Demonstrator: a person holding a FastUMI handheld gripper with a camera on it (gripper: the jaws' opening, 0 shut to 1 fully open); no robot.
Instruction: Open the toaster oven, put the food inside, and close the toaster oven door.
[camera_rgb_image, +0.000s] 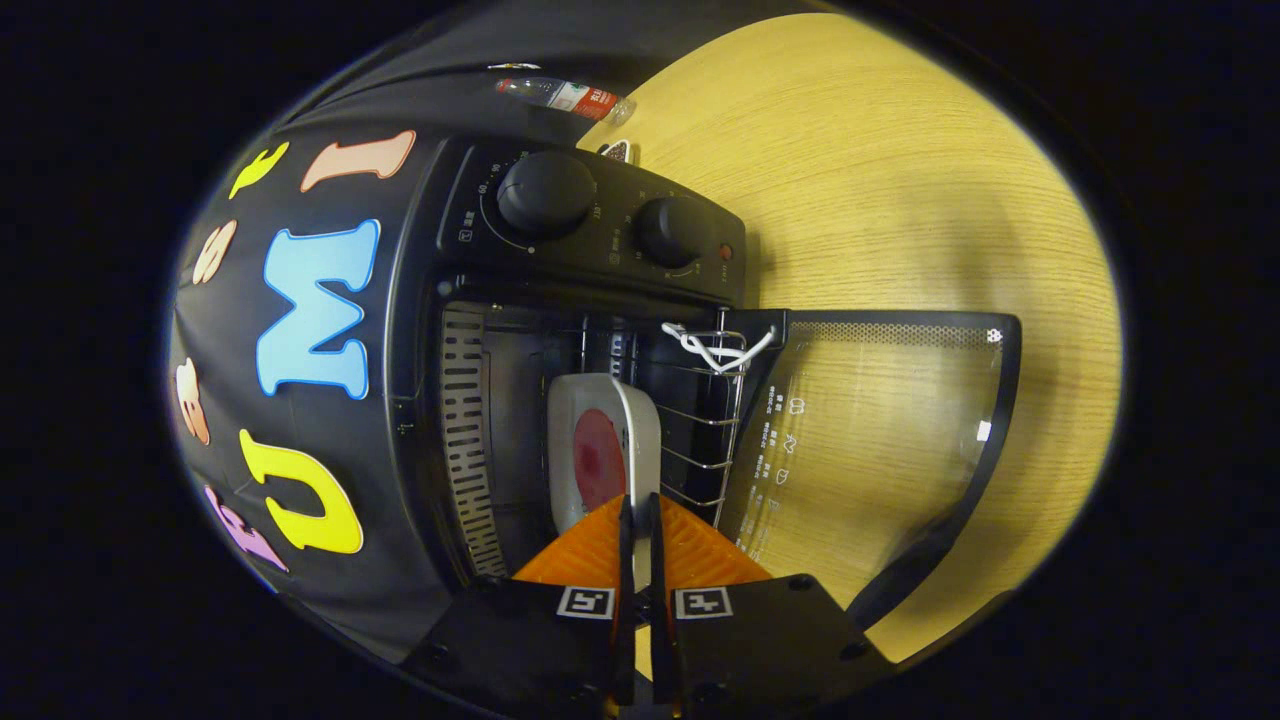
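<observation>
The black toaster oven (600, 235) stands with its glass door (880, 440) swung fully open over the wooden table (880, 190). A white plate (575, 440) carrying a red piece of food (598, 458) is inside the oven's cavity, beside the wire rack (715, 400). My gripper (640, 505) is shut on the plate's near rim, which runs down between the two orange fingers (580, 560). I cannot tell whether the plate rests on the rack or hangs just off it.
The door's dark handle (915, 565) sticks out near my fingers. Two knobs (545, 192) sit on the oven's control panel. A plastic bottle (565, 97) lies beyond the oven. A white cord (712, 350) is tied to the rack's front.
</observation>
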